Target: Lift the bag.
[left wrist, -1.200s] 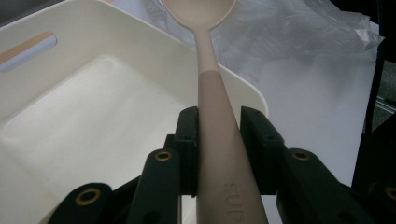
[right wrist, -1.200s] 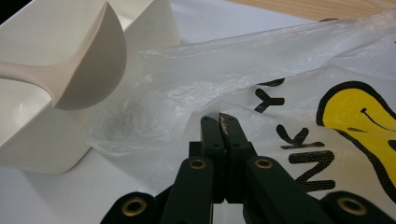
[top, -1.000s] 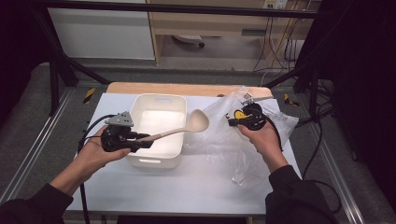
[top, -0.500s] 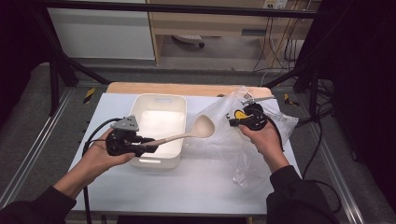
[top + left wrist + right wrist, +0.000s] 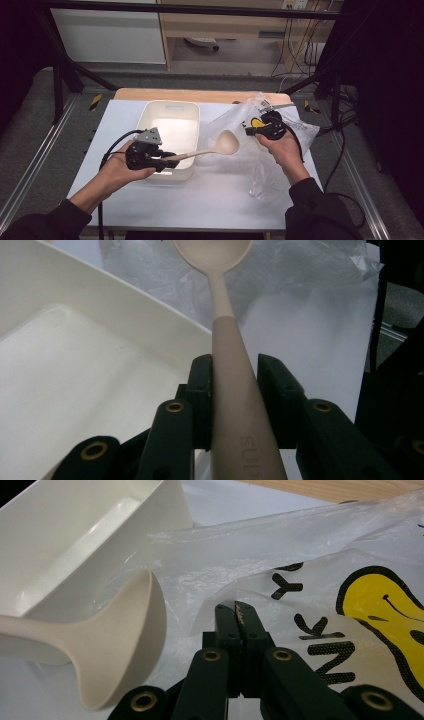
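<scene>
The work in hand looks like getting the spoon [image 5: 210, 150] into the plastic bag [image 5: 280, 131], and the spoon's bowl is just short of the bag's mouth.

The left gripper [image 5: 234, 390] has its 2 jaws clamped on the spoon's thick handle, well back from the bowl, so the long stretch of spoon ahead of the jaws can swing with any small twist of the wrist. The right gripper [image 5: 239, 617] has its 2 jaws pressed together on a fold of the bag's edge, lifting it off the table [image 5: 210, 205].

To do this step well, I judge the right gripper should hold its fold up and steady so the mouth gapes, while the left gripper pushes straight along the handle's line, bowl first, keeping low and level. A sideways drift would likely snag the loose film or push the bag away.

The spoon's long axis runs straight out from the left gripper's jaws, close to level. Its bowl points away from that gripper and toward the right gripper, ending just beside the right gripper's jaws. The white tub [image 5: 172, 137] lies under and beside the handle.
</scene>
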Tool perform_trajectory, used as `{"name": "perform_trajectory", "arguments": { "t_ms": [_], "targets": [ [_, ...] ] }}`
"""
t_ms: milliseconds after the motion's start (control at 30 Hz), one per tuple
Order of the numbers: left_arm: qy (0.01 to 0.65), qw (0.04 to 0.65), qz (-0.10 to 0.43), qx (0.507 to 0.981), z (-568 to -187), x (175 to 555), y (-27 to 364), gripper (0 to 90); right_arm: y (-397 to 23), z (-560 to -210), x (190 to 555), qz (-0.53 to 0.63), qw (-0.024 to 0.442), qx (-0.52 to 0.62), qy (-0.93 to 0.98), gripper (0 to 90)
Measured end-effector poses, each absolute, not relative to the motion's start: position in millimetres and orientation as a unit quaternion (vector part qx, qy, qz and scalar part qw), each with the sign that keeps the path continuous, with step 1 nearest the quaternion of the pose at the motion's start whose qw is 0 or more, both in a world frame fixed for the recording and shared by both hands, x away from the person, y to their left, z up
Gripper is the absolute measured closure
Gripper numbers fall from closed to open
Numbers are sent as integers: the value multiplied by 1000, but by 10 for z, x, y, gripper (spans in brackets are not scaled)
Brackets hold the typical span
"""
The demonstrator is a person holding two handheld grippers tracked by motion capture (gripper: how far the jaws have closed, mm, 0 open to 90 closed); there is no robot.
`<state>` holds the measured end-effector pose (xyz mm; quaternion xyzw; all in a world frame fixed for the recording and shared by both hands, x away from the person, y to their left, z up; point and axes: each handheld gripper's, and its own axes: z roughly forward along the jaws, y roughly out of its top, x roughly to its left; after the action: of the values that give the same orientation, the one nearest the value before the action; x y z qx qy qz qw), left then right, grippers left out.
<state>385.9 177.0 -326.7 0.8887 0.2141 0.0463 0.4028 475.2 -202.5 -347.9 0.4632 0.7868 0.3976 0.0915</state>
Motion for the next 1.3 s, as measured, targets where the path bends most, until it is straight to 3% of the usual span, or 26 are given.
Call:
{"name": "perform_trajectory", "arguments": {
  "t_ms": [500, 1300],
  "targets": [
    [210, 390, 27, 896, -3414, 3850, 1326, 685, -2097, -3451, 4688, 406, 98, 466, 780, 900],
    [227, 388, 44, 892, -3614, 3907, 716, 685, -2186, -3377, 4558, 425, 100, 462, 772, 900]
  ]
}}
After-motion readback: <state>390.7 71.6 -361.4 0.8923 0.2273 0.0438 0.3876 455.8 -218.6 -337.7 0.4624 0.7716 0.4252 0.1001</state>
